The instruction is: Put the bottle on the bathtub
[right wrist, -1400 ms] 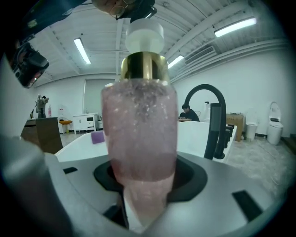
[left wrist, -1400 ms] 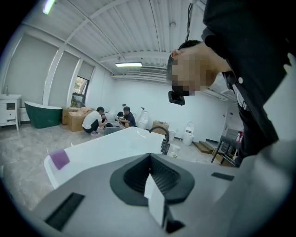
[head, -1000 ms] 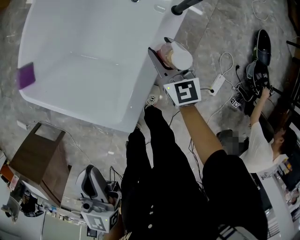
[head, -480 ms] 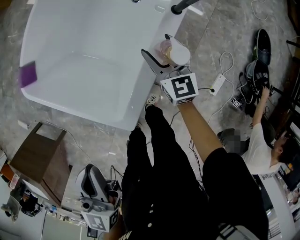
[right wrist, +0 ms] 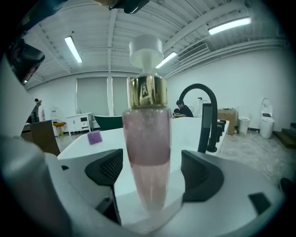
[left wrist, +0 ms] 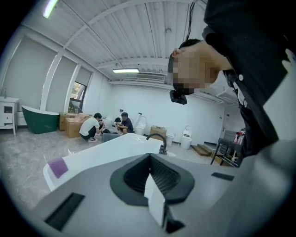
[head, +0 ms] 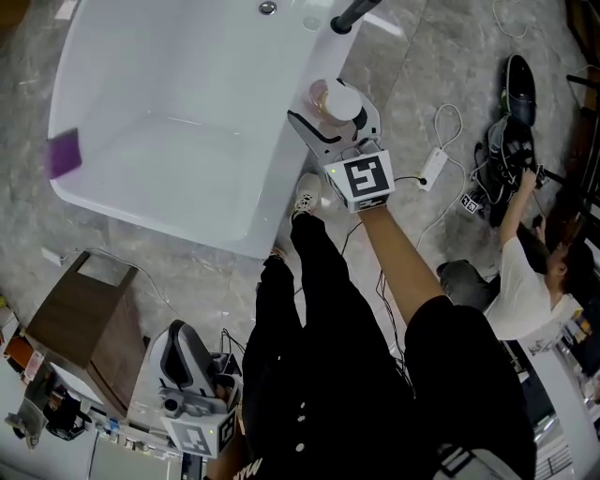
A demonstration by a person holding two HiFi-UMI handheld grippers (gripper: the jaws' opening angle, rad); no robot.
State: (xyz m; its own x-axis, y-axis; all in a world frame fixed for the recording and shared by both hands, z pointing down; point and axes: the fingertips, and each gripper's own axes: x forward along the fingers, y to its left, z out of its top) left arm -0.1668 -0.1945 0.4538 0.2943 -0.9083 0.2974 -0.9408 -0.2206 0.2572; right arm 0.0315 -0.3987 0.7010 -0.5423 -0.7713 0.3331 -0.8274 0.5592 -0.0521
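Note:
A tall pink bottle (right wrist: 147, 143) with a gold collar and white cap stands upright between the jaws of my right gripper (right wrist: 152, 176). There is a gap on each side of it, so the gripper is open. In the head view the bottle (head: 337, 101) and right gripper (head: 335, 112) are at the right rim of the white bathtub (head: 169, 112), near the black faucet (head: 352, 14). Its base is at the white rim, but I cannot tell if it rests there. My left gripper (head: 173, 337) hangs low at the bottom left, shut and empty (left wrist: 150, 180).
A purple block (head: 64, 155) lies on the tub's far left rim. A brown cabinet (head: 80, 323) stands below the tub. Cables and a power strip (head: 436, 167) lie on the marble floor to the right, where a person (head: 520, 281) crouches by black gear (head: 511, 141).
My right gripper and the bottle have shifted left and a little up, from beside the tub onto its right rim. The left gripper has barely moved.

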